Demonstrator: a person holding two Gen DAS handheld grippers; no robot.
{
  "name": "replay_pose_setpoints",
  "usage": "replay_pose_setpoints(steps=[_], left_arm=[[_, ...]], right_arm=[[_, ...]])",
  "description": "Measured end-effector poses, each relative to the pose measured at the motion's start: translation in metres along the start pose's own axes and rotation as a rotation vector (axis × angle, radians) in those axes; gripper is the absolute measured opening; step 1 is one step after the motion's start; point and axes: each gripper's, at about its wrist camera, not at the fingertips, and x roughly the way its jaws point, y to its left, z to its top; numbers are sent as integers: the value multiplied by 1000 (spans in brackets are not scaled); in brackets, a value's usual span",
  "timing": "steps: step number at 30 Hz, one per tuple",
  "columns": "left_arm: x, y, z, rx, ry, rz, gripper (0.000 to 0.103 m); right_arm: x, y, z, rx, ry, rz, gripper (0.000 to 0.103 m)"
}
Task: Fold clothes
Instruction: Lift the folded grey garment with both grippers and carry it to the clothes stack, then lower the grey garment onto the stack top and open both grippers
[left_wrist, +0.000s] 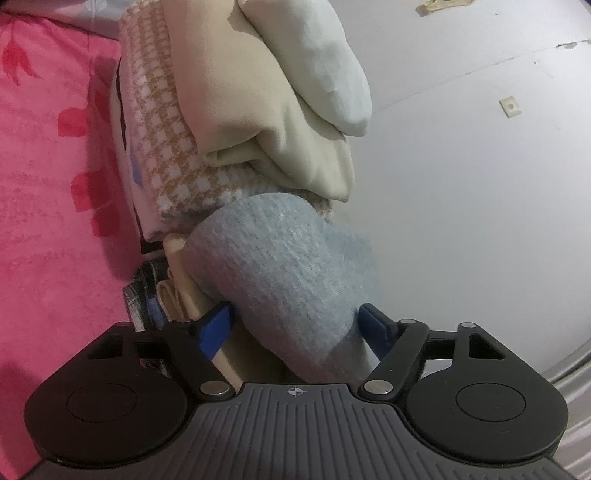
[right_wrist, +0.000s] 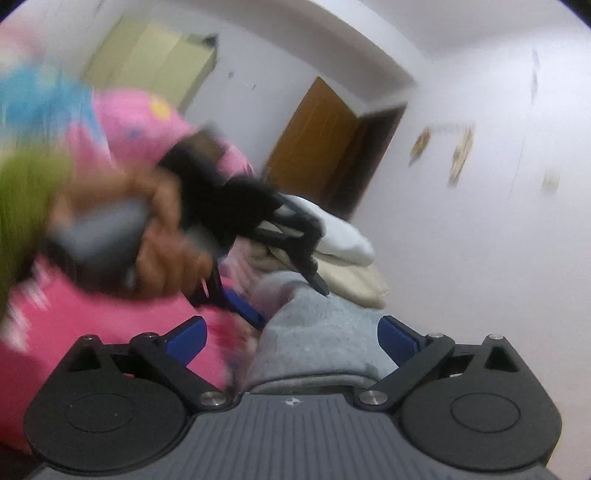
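Surface: pink floral bedspread (left_wrist: 48, 206), red leaf print, fills the left wrist view from 7 to 11 o'clock. White wall (left_wrist: 480, 184) takes 12 to 4 o'clock, cracked paint, a small square plate (left_wrist: 510, 107) at 2 o'clock. The right wrist view is motion-blurred: white wall, brown wooden door (right_wrist: 317, 144) at 12 o'clock, yellowish panel (right_wrist: 155, 55) at 11.

Clothes: stack of folded clothes (left_wrist: 236, 122) on the bedspread against the wall, running from centre to 12 o'clock in the left wrist view. Layers read as pale grey-blue piece (left_wrist: 325, 74), cream piece (left_wrist: 258, 122), orange-and-white checked piece (left_wrist: 162, 147). A dark plaid item (left_wrist: 138, 295) pokes out at 8 o'clock (edge only).

Grey knit garment (left_wrist: 280, 266) sits folded at the near end of the stack, touching the checked piece. Fuzzy texture, ribbed hem toward the camera.

Left gripper (left_wrist: 295, 325): blue pads pressed on either side of the grey knit garment, pinching it; a cream fold is caught beside the left pad.

Right gripper (right_wrist: 291, 339): jaws spread wide, the grey fabric lies between them, pads clear of it.

In the right wrist view, a hand (right_wrist: 162, 243) grips the left gripper's handle at 9 o'clock, pink sleeve (right_wrist: 122, 122) behind (heavily blurred).
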Motion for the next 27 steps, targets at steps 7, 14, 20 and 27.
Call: replay_pose_setpoints(steps=[7,14,20,27], left_arm=[[7,5,12,-61,-5,-12,57],[9,8,13,-15,-7,-27,54],[9,8,9,93,13,-56,54],[8,33,-9,218,28,7,63]], right_arm=[[28,38,-21,-251,90,-255,89],[23,37,-20,-380,101,-205,48],[12,13,-13,-572,101,-138,35],[-3,44,-71,-786,123,38,32]])
